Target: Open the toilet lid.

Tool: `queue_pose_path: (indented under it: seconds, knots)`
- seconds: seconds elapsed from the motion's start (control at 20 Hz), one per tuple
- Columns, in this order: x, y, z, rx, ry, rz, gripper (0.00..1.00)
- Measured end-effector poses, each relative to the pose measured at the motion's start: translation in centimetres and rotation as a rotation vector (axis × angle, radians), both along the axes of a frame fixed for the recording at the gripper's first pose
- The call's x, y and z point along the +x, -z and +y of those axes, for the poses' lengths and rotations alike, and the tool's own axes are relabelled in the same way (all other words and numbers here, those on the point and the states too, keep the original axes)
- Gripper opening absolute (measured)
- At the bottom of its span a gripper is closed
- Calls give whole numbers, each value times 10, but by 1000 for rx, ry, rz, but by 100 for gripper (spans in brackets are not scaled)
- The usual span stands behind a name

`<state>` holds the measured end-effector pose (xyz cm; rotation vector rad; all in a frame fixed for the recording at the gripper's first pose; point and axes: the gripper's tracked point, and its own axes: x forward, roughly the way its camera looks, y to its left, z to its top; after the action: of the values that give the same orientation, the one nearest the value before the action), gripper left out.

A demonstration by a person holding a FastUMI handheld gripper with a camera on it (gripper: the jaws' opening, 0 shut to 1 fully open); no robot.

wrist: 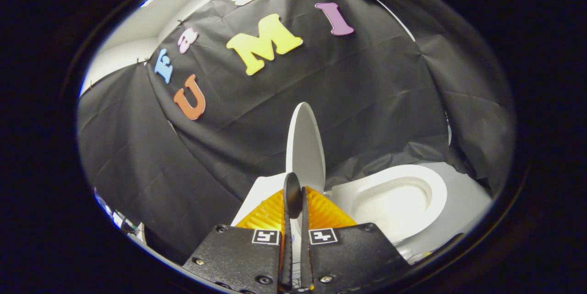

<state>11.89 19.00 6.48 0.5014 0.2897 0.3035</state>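
Lid (305,140) stands raised, nearly upright and edge-on just ahead of our gripper (295,193); the seat and bowl (394,197) lie open beside it. The fingers (291,193) are drawn almost together with the lid's lower edge seemingly between them, though we cannot tell if both pads press on it. We judge the lift nearly done: ease the lid past vertical until it rests back, then let go gently.

Black cloth wall (367,101) behind.

toilet lid (304,142) base hidden behind claw (294,202)
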Motion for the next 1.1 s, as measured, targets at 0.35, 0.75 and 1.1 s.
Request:
queue_pose_path:
  seconds: [0.35, 0.75, 1.1]
  knots:
    - [-2, -13, 41, -92, -5, -14, 11]
    - [-3, -22, 88, -157, -35, -20, 10]
    - [-3, -22, 119, -214, -51, -18, 10]
